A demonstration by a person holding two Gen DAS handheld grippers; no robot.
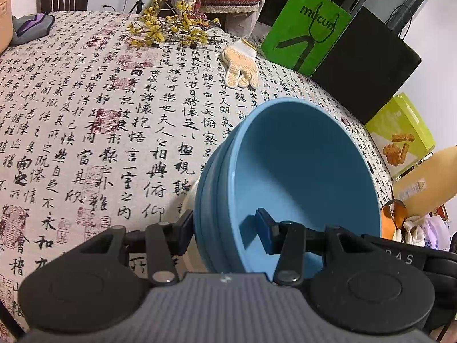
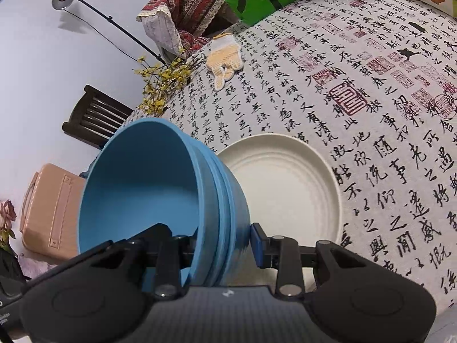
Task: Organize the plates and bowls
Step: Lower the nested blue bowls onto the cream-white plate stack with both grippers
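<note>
The blue bowl [image 1: 300,177] (really a nested stack, going by the several rims stepped down its side) was held up off the table, gripped from two sides. The left gripper [image 1: 225,230] pinched the stack's wall, one finger [image 1: 264,234] inside and one outside; the right gripper [image 2: 225,240] did the same on the opposite wall. Both sets of fingers were closed on the bowl.

Below, just right of the stack in the right wrist view, lay a cream plate [image 2: 285,183] with ridged rings, seemingly the landing spot. To set it down well, both hands should lower together and level, centring the base on the plate before letting go, since the smooth matte walls could slip.

The tablecloth [image 1: 85,128] was coarse, printed with calligraphy; farther off lay a knitted glove [image 1: 241,65] and yellow flower sprigs [image 1: 171,28].
</note>
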